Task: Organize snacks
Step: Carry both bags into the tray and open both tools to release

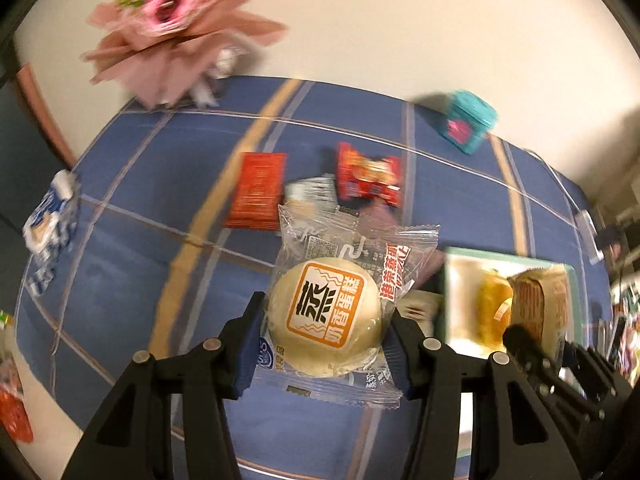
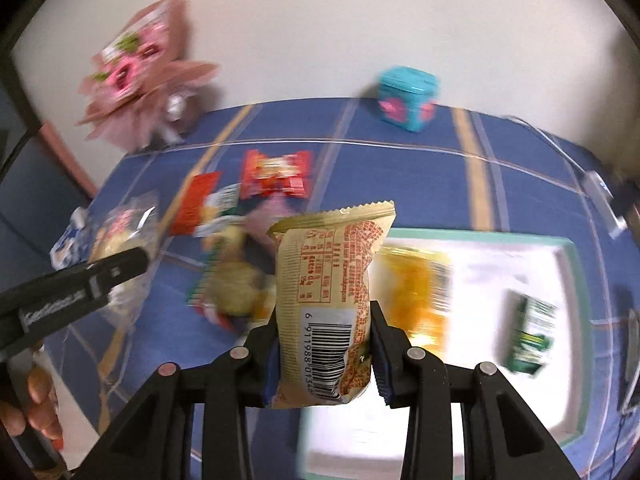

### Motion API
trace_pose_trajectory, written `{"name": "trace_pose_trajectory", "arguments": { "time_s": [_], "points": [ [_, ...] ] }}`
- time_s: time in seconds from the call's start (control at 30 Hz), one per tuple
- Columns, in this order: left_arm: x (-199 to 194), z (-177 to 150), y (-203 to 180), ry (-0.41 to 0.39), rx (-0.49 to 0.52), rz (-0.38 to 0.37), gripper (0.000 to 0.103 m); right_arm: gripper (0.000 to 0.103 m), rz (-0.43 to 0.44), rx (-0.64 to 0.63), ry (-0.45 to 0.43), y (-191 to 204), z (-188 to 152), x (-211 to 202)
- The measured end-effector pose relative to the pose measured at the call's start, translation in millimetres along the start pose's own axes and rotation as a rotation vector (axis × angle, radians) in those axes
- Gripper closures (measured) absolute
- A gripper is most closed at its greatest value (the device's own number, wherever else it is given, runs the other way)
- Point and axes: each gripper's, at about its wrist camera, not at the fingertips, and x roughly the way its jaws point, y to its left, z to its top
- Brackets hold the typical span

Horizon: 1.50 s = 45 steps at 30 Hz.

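surface: blue plaid cloth [image 1: 132, 240] over a table, pale wall [image 1: 400, 32] behind; both views blurred.
bouquet: pink paper bouquet [image 1: 176, 28] upper left of both views, leaning on the wall, out of the work area.
blue pack: blue-white pack [image 1: 50, 224] at the far left edge of the left view, apart from the rest.
loose snacks: red sachet [image 1: 258, 190], red wrapper [image 1: 368, 178] and a grey-white packet [image 1: 312, 192] in a cluster at centre of the left view; probably the unsorted pile, not yet picked.
left gripper: left gripper [image 1: 324, 316] lower centre of its view, jaws partly apart and pressed on both sides of the cake [image 1: 326, 312], a round cream cake in a clear wrapper; held by the cake body, likely so the slack film does not slip.
right gripper: right gripper [image 2: 324, 336] lower centre of its view, jaws pressed in on the bag [image 2: 332, 300], a tan snack bag held upright by its lower half, barcode toward the camera.
tray: white tray [image 2: 568, 248] with a teal rim, right of centre; a yellow packet [image 2: 416, 292] and a green packet [image 2: 532, 332] already lie inside, so I judge it the sorting target.
position: both held snacks hang above the cloth just left of the tray, not yet in it.
tin: teal tin [image 2: 406, 98] upper right by the wall, untouched.
hand: a hand [image 2: 40, 408] at lower left of the right view grips the left tool's handle.
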Motion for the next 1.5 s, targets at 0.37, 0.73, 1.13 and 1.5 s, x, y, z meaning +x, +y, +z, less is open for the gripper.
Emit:
{"name": "trace_pose_trajectory", "arguments": {
  "time_s": [0.37,0.73,1.13,1.5],
  "points": [
    [20,-24,-99,0.089,0.156,-0.104,0.048,0.062,-0.145,0.139,0.014,-109,-21,-9],
    [37,-49,-126,0.168,0.202,-0.112,0.048,0.061,-0.169,0.187,0.052,-143,-42,-10],
    [47,-87,-149,0.232,0.290,-0.088,0.047,0.061,-0.160,0.187,0.125,-131,-67,-2],
    [63,-102,-170,0.253,0.348,-0.051,0.046,0.057,-0.179,0.211,0.215,-135,-83,18]
  ]
}}
